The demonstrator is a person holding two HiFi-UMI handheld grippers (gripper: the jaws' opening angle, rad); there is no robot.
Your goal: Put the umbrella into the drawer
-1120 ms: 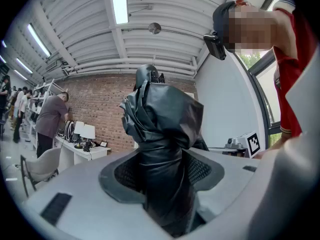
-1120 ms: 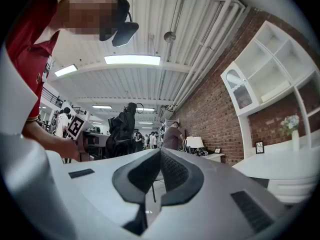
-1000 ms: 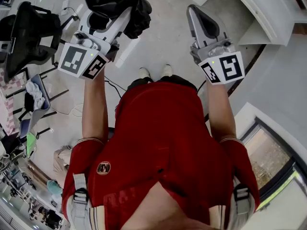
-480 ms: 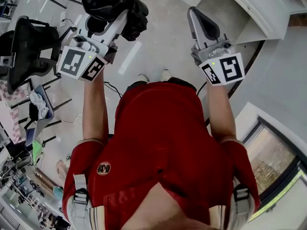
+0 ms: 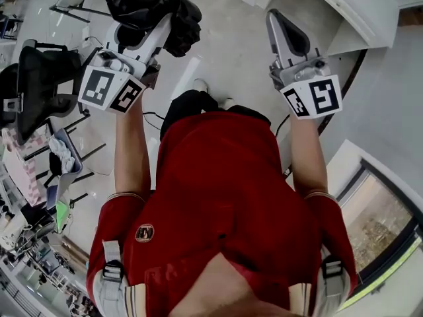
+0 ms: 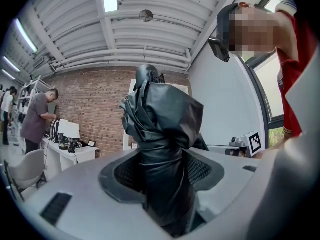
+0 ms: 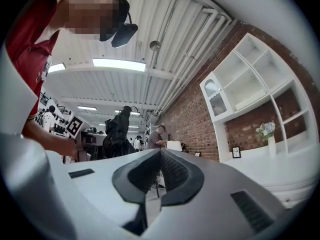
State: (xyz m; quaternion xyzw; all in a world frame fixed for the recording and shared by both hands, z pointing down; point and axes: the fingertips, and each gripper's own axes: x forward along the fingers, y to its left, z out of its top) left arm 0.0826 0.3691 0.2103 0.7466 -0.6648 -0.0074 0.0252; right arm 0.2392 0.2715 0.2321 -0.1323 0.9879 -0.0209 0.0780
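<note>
Black folded fabric umbrella (image 6: 162, 139), pinched by our left gripper (image 6: 162, 186) only at bunched cloth, could slide free; our right gripper (image 7: 159, 170) is closed on nothing.

I am holding the black folded fabric umbrella (image 5: 155, 5) at the upper left of the head view. It is sitting between the jaws of my left gripper (image 5: 153, 37), with its bundle sticking out beyond the jaw tips. My right gripper (image 5: 281, 25) is hovering at the upper right, well apart from the umbrella. A white wooden cabinet (image 5: 360, 8) is occupying the top right corner, beyond that gripper. A black mesh office chair (image 5: 39, 78) is standing at the left edge, left of my left gripper.
</note>
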